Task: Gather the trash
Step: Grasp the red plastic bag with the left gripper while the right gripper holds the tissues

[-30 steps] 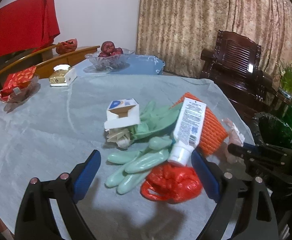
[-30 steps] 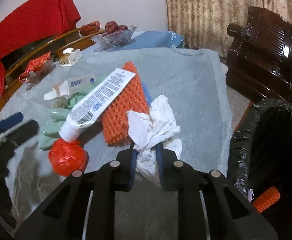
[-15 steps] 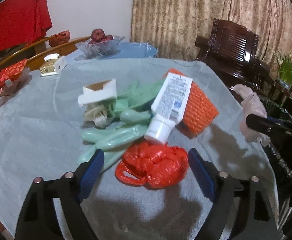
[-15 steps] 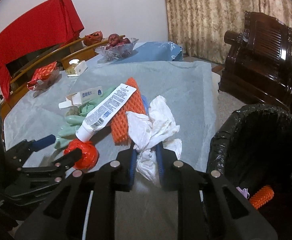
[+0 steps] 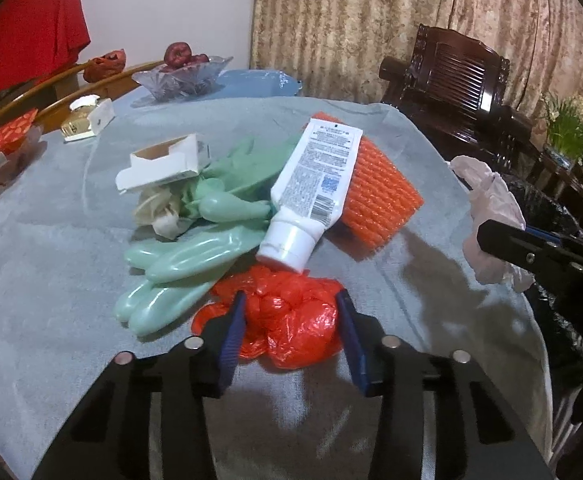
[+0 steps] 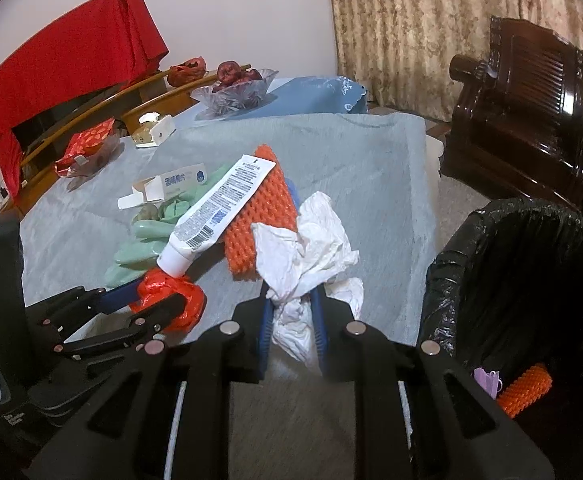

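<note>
My left gripper [image 5: 291,316] has its blue fingers closed against both sides of a crumpled red plastic bag [image 5: 291,320] on the grey tablecloth; it also shows in the right wrist view [image 6: 163,300]. My right gripper [image 6: 291,312] is shut on a crumpled white tissue [image 6: 303,248], held off the table's right edge beside a black-lined trash bin [image 6: 531,280]; the tissue also shows in the left wrist view [image 5: 491,208]. Behind the red bag lie green rubber gloves [image 5: 187,264], a white tube [image 5: 315,184], an orange foam net [image 5: 379,192] and a torn white box [image 5: 163,160].
The bin holds an orange foam piece [image 6: 525,388] and a purple scrap [image 6: 487,380]. At the table's far side stand a glass fruit bowl [image 5: 183,76], a small gold box [image 5: 85,120] and a red packet [image 5: 3,144]. A dark wooden chair [image 5: 459,80] stands behind the bin.
My left gripper moved forward and closed from wide open onto the red bag. My right gripper lifted the tissue off the table and carried it right, toward the bin.
</note>
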The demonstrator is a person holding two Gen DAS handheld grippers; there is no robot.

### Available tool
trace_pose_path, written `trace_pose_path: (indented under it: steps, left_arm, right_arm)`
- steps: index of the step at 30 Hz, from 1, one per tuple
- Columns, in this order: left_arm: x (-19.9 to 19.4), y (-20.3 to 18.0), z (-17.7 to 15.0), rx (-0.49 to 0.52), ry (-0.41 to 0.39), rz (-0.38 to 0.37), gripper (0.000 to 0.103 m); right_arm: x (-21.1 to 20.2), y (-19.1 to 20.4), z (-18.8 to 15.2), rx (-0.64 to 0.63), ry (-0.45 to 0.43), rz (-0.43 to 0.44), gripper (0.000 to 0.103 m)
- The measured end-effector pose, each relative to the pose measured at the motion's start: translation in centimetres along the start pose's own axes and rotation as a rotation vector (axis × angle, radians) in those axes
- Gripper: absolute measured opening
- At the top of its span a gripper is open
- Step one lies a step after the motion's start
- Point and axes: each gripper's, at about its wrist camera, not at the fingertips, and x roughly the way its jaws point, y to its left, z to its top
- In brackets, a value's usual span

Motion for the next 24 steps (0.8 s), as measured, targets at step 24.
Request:
trace_pose_path:
  steps: [24]
  left_arm:
    - [-8.1,-2.3,2.3,0.030,-0.124,-0.089,0.038]
  right_arm:
    - [-7.0,0.6,0.9,-0.022,-0.109,0.016,0.017]
